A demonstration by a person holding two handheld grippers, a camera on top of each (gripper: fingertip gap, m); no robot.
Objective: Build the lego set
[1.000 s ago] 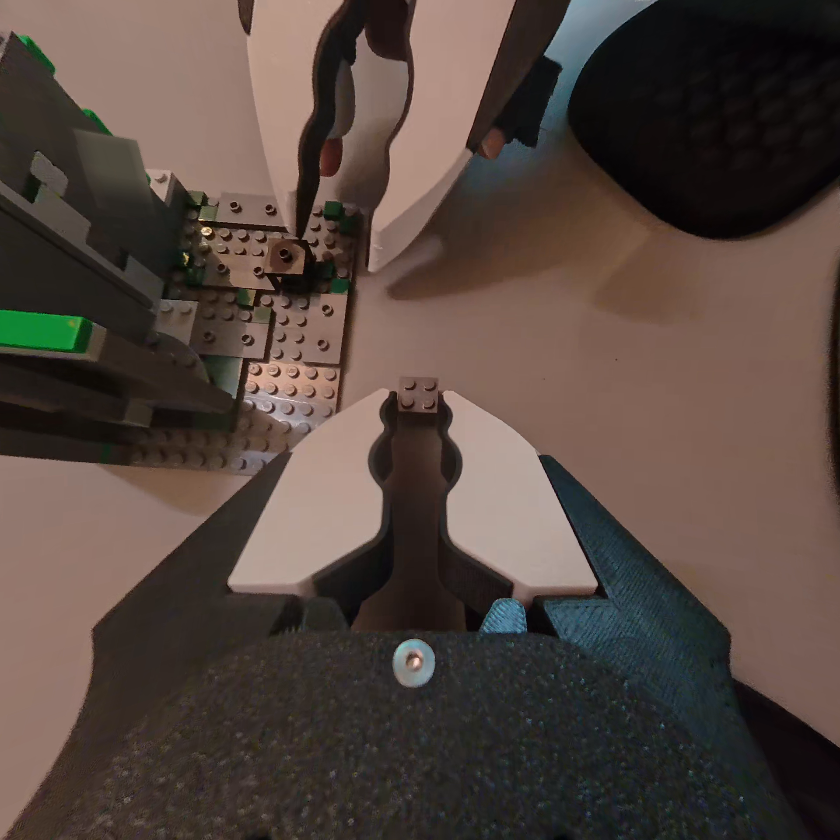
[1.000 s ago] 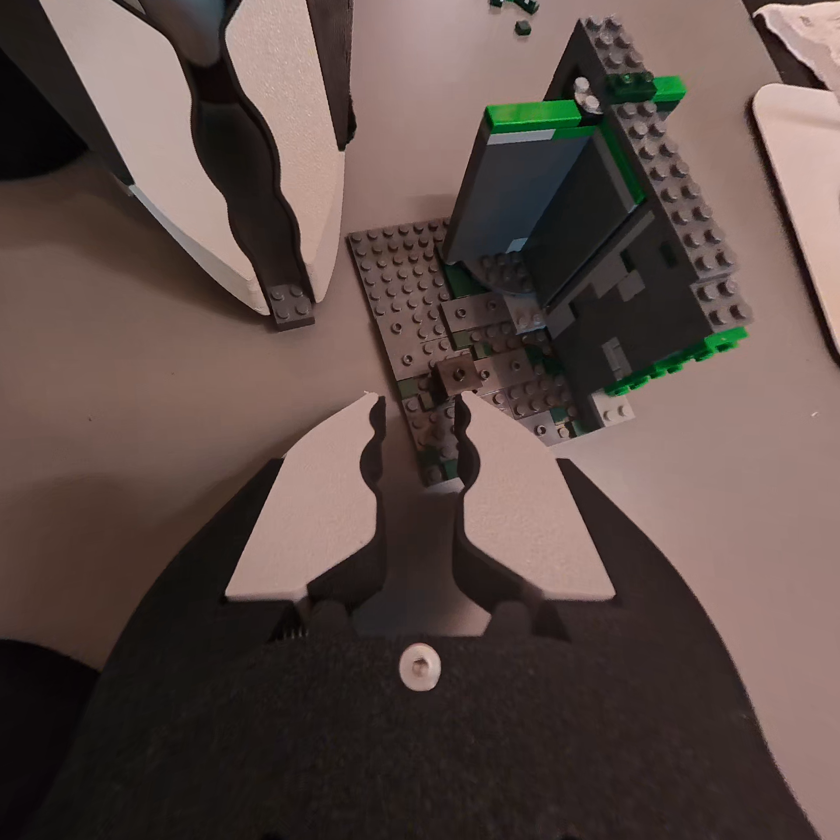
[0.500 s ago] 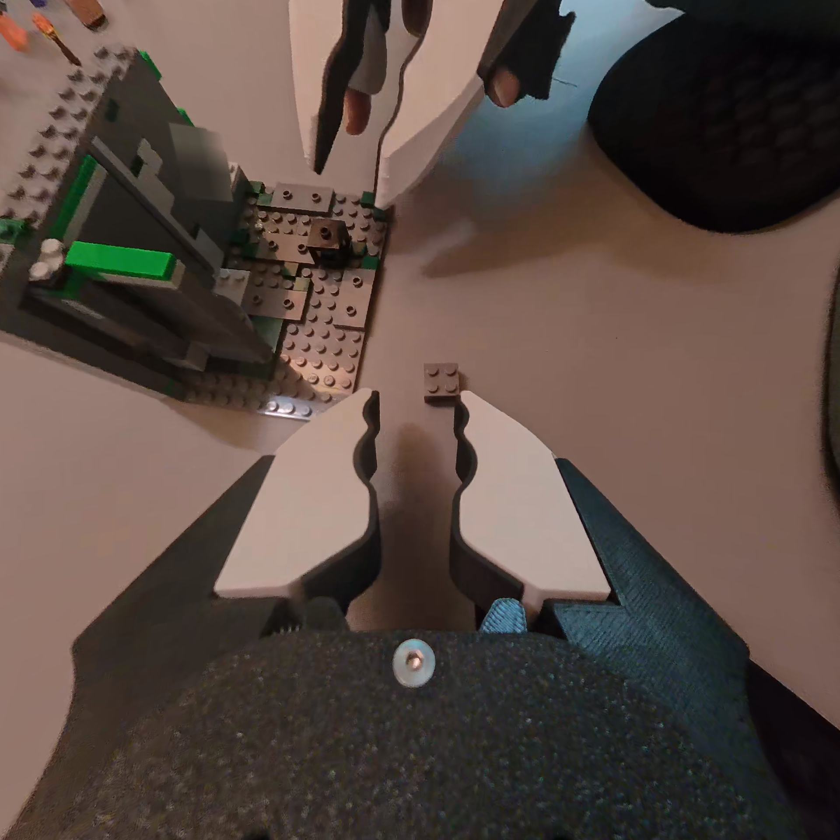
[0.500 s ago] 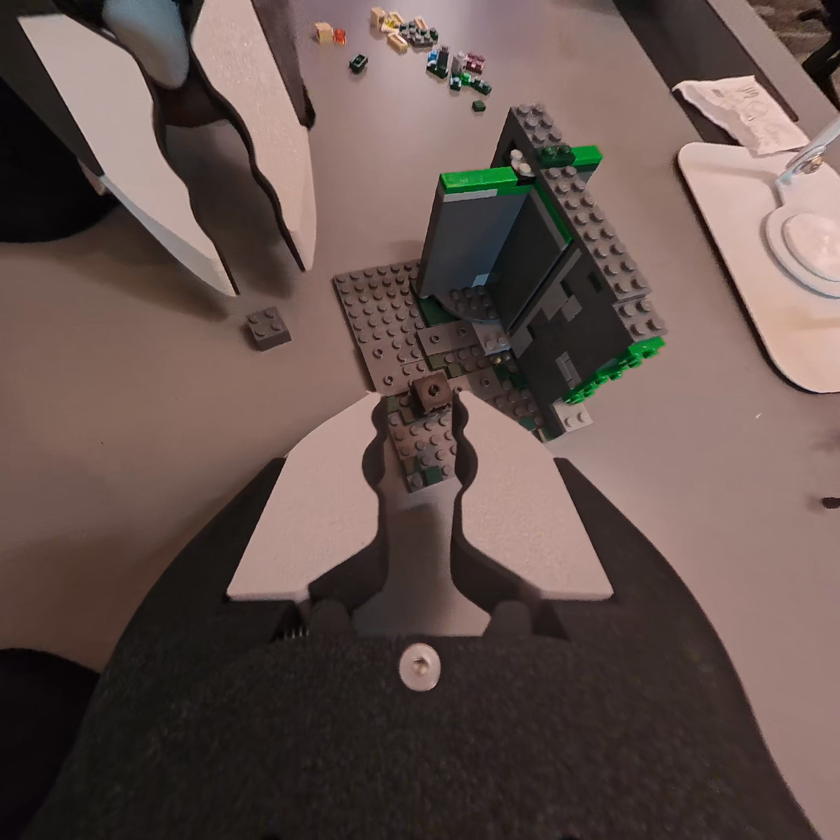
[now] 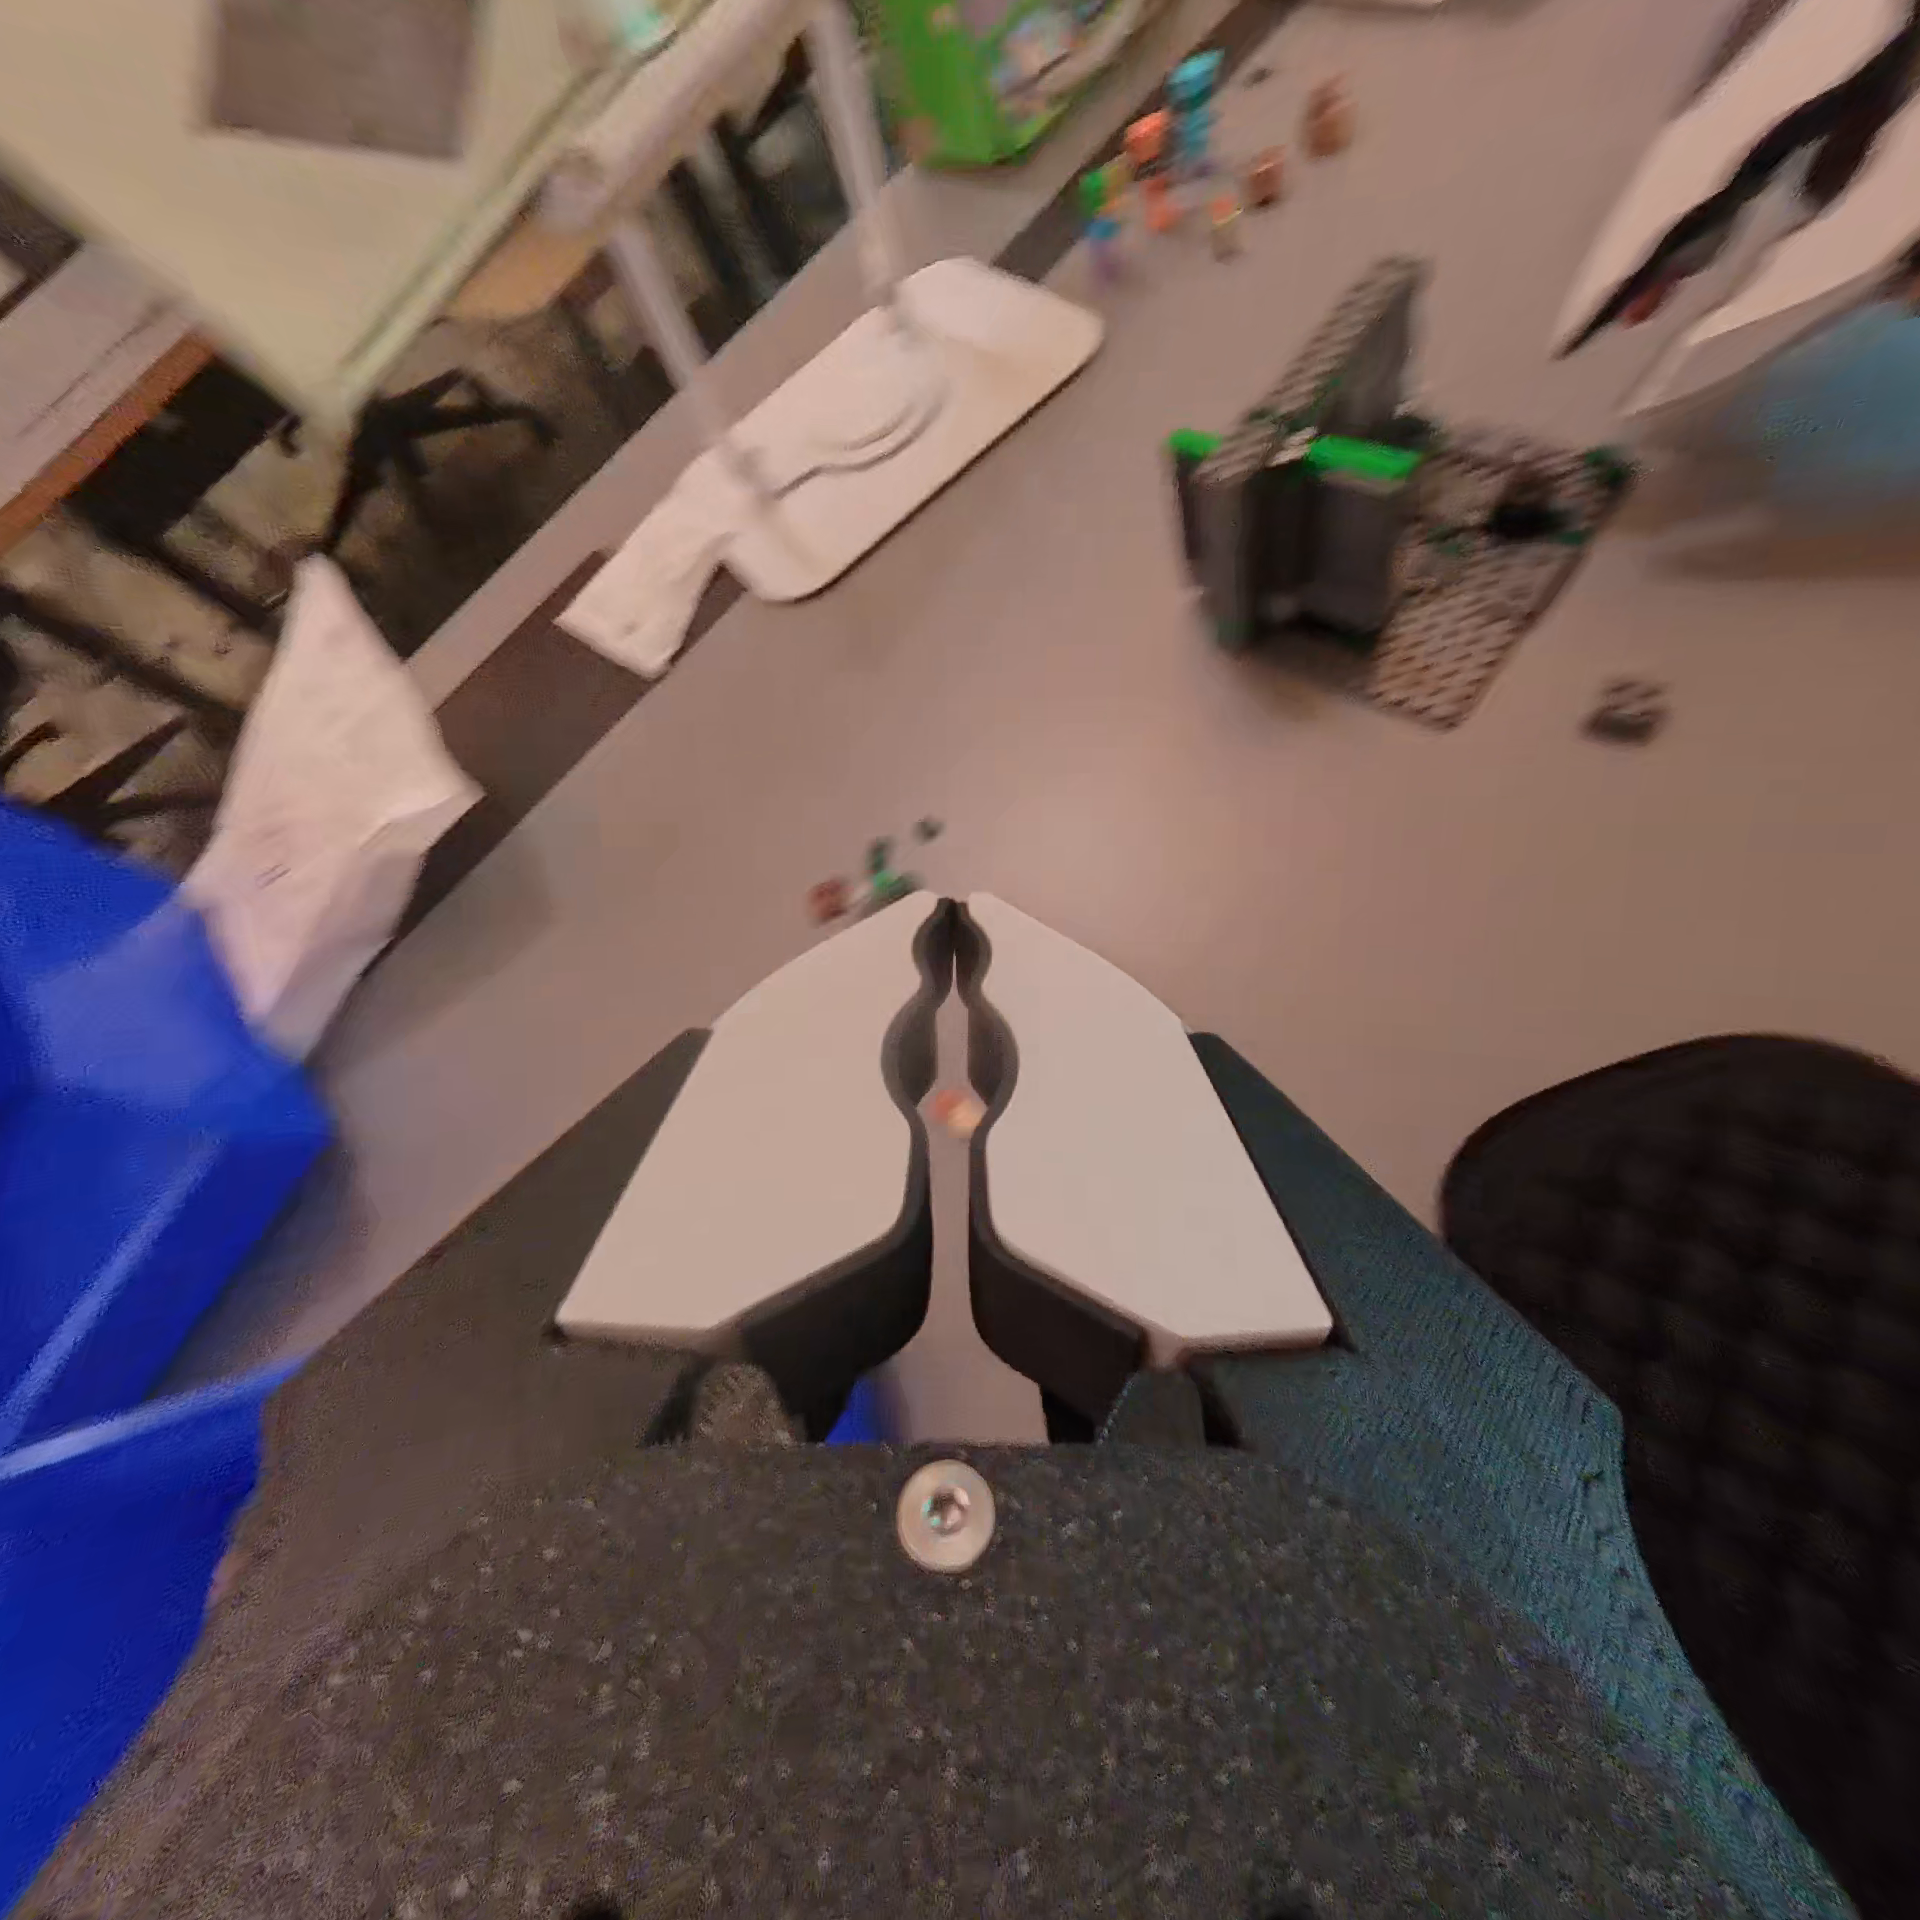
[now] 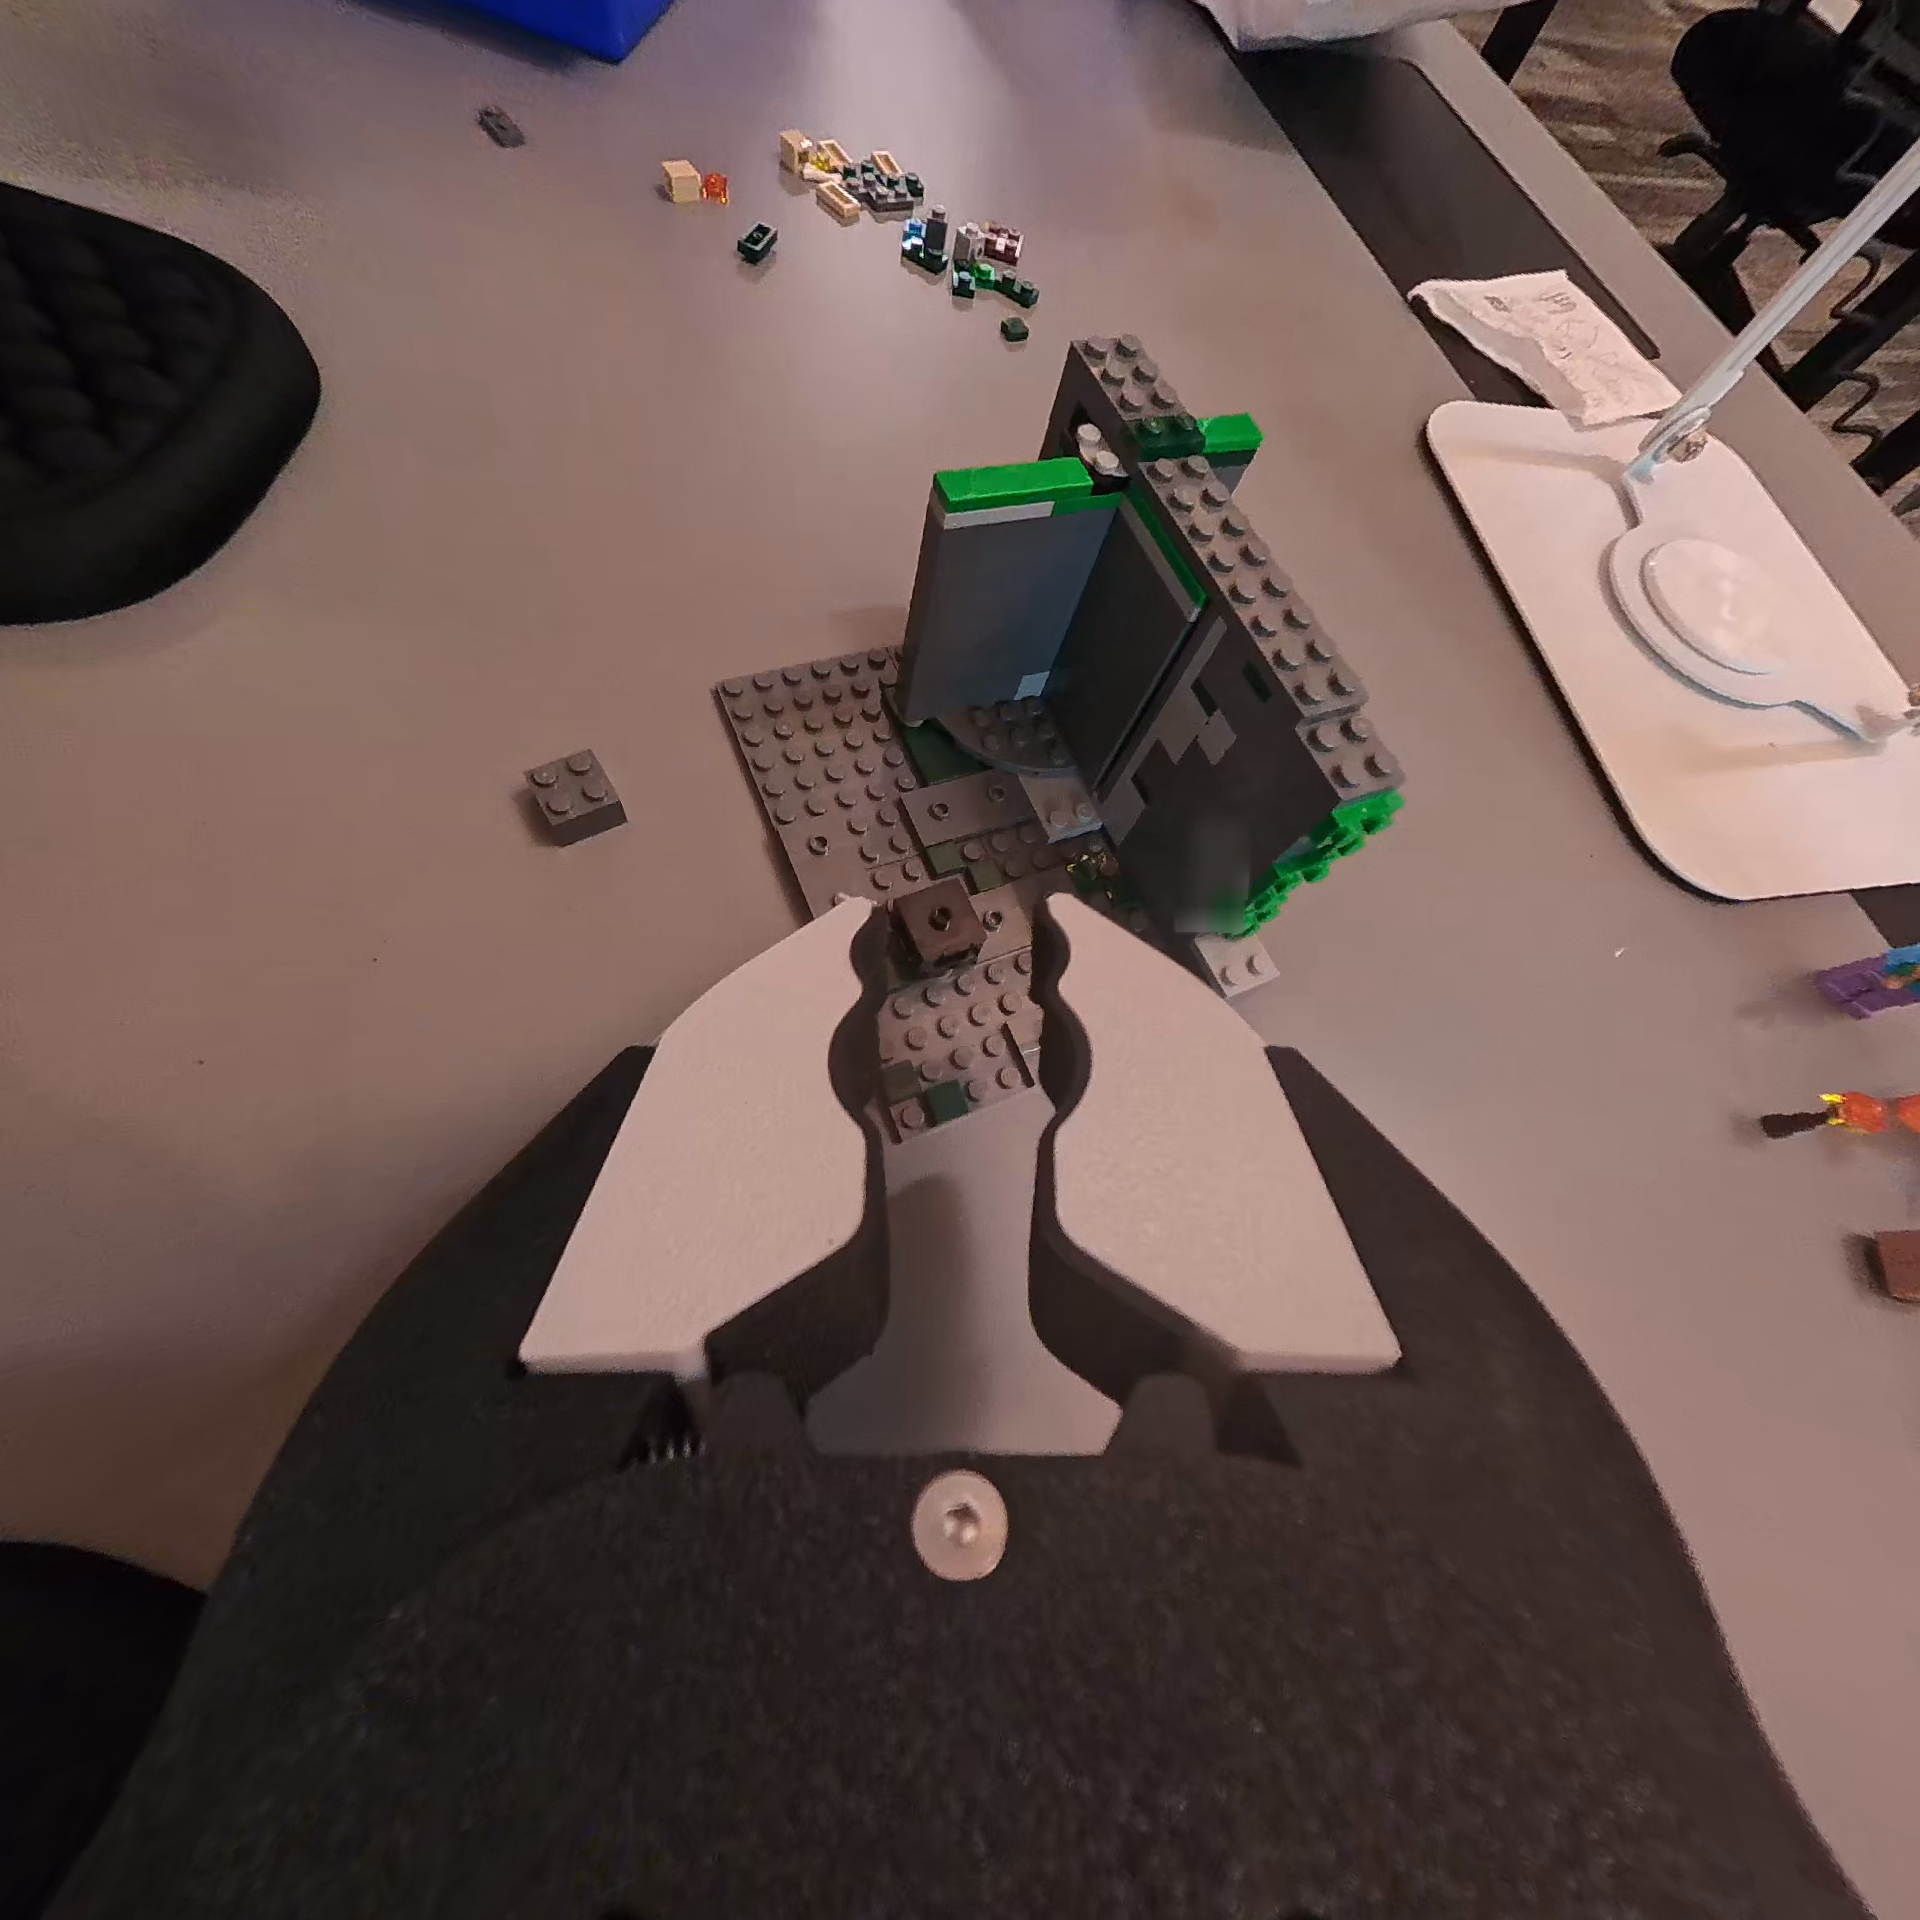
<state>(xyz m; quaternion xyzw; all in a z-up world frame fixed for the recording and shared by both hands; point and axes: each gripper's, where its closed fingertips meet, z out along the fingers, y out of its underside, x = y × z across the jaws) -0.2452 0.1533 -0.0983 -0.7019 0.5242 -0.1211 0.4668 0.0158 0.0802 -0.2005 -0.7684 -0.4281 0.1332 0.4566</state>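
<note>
The landmark is the lego build (image 6: pixel 1101 707), a grey and green model on a studded grey plate in the middle of the table (image 6: pixel 520 499).

Far to the left of the build lies a black cushion (image 6: pixel 114 416); closer on the left, just off the plate, a loose grey brick (image 6: pixel 574 797) sits alone on the table. It looks small, hard and light; it would likely be easy to pinch by two flat sides, though it could slip or skid. Beyond the build lies a scatter of tiny pieces (image 6: pixel 894 218).

The right gripper (image 6: pixel 956 914) hangs over the near edge of the build with its jaws apart and nothing in them; a little dark cube (image 6: pixel 938 921) stuck on the plate sits between its tips. The tall walls of the build look like they could snap off if bumped.

To the right of the build is a white lamp base (image 6: pixel 1683 665); a few small figures (image 6: pixel 1865 987) lie near it.

In the blurry left wrist view the left gripper (image 5: pixel 951 914) is far from the build, tips pressed together, holding nothing.
</note>
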